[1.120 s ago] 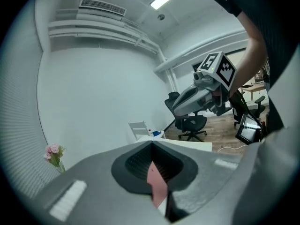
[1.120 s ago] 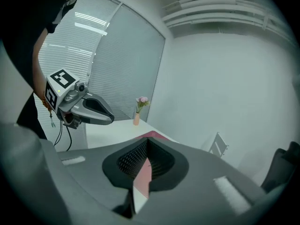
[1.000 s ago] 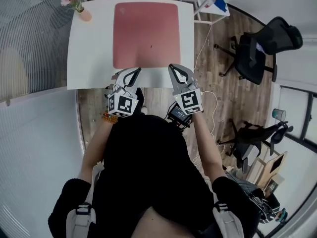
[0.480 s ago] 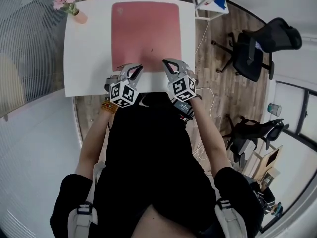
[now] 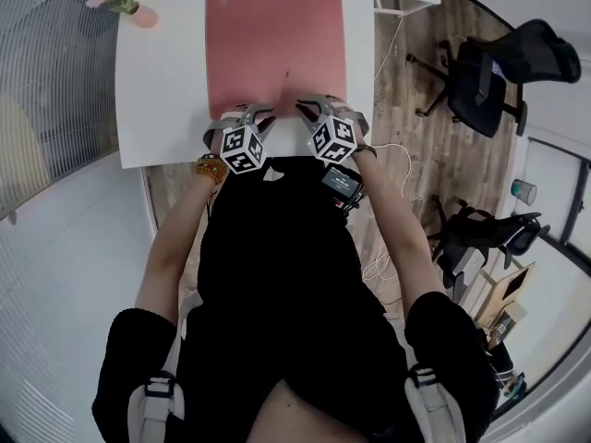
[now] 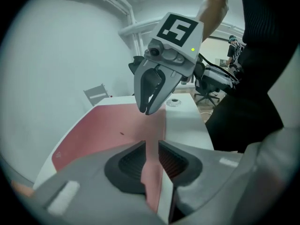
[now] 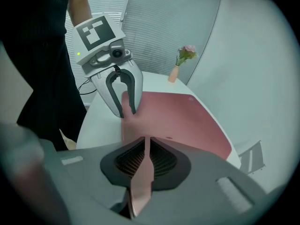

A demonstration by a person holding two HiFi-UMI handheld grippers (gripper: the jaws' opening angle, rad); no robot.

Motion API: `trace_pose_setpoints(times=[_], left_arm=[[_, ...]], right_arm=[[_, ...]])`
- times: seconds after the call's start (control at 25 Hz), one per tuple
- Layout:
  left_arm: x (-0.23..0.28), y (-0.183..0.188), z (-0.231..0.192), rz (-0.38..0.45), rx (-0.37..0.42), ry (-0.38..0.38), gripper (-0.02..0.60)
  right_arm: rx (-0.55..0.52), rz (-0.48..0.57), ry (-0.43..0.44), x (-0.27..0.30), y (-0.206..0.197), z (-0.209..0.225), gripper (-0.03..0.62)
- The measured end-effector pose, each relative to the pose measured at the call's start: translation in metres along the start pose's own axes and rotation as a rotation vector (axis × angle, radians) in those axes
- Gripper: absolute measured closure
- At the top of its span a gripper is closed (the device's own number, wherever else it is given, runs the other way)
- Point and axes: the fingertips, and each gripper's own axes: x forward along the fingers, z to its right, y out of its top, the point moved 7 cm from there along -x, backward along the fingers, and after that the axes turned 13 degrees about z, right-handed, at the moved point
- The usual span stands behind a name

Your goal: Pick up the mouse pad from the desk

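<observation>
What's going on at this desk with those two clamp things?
A person stands at a white desk, holding a gripper in each hand. The left gripper and right gripper are at the near edge of the pink mouse pad, which lies flat. The right one's fingers have just been opening; nothing is clamped in either pair yet.

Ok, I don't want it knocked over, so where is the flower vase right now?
In the head view the flower vase stands at the far left corner of the desk, left of the pink mouse pad and apart from it.
</observation>
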Motion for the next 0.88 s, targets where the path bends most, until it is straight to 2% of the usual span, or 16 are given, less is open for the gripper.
trace_pose_setpoints(times=[0.16,0.52,0.88], left_arm=[[0.016,-0.009,0.008,-0.038,-0.026,-0.043,0.489],[0.035,-0.019,0.007,-0.089,-0.063,-0.077,0.482],[0.043,-0.023,0.007,-0.094,-0.098,-0.093,0.472]], right_arm=[[0.014,-0.012,0.046,0.008,-0.011,-0.007,0.522],[-0.006,-0.029,0.151,0.026,-0.023,-0.023,0.484],[-0.042,-0.048,0.23,0.041,-0.024,-0.034,0.467]])
